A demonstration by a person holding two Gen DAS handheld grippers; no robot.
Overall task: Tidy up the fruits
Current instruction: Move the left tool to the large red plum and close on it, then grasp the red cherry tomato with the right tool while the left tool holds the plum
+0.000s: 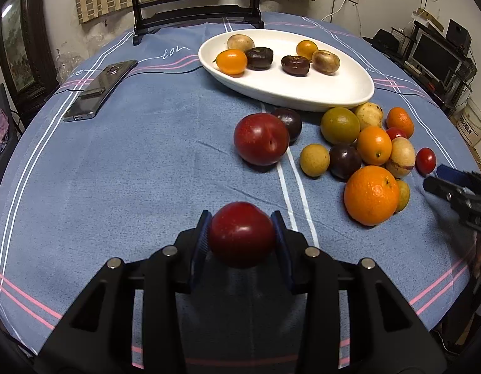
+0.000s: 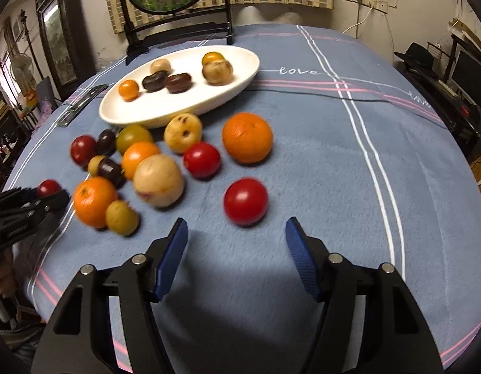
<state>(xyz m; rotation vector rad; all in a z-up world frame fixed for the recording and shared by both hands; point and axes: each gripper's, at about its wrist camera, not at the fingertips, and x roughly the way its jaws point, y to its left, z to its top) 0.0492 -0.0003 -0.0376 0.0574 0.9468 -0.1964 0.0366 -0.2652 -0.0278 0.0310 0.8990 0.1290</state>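
In the left wrist view my left gripper (image 1: 242, 222) is shut on a dark red plum (image 1: 242, 237), both blue pads pressing its sides just above the blue cloth. A second red plum (image 1: 261, 139) lies farther off, beside a loose pile with a large orange (image 1: 372, 195). The white oval plate (image 1: 334, 93) holds several small fruits. My right gripper (image 2: 236, 227) stands open, and a red tomato (image 2: 245, 201) lies on the cloth just beyond its fingertips, untouched. The same view shows another tomato (image 2: 201, 159), an orange (image 2: 247, 137) and the plate (image 2: 178, 115).
A dark phone (image 1: 100, 90) lies on the cloth left of the plate. A black wooden stand (image 1: 196, 6) with a round screen rises behind the plate. The round table's edge curves close below both grippers. Shelves and monitors stand at the far right.
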